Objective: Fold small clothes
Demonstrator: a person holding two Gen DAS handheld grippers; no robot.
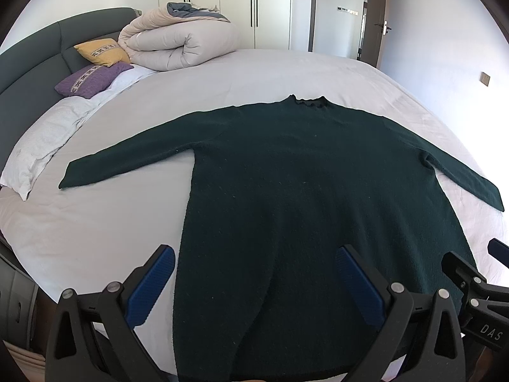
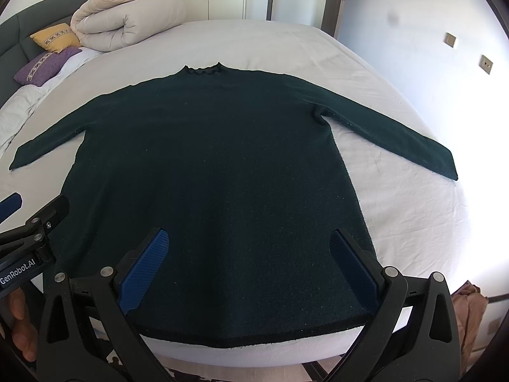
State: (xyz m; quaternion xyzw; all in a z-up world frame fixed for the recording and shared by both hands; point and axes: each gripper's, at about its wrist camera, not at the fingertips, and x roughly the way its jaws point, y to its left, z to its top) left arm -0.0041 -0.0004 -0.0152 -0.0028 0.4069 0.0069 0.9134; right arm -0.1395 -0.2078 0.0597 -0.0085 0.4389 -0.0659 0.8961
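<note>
A dark green long-sleeved sweater (image 1: 302, 191) lies flat on the white bed sheet (image 1: 95, 222), collar at the far side, both sleeves spread out sideways, hem at the near bed edge; it also shows in the right wrist view (image 2: 216, 165). My left gripper (image 1: 254, 273) is open and empty, above the sweater's lower left part near the hem. My right gripper (image 2: 248, 254) is open and empty, above the lower right part of the hem. Each gripper shows at the edge of the other's view.
A rolled beige duvet (image 1: 178, 44), a yellow cushion (image 1: 101, 51) and a purple cushion (image 1: 89, 79) lie at the far left by the dark headboard (image 1: 31, 63). A white pillow (image 1: 41, 146) lies left. Wardrobes and a door stand behind the bed.
</note>
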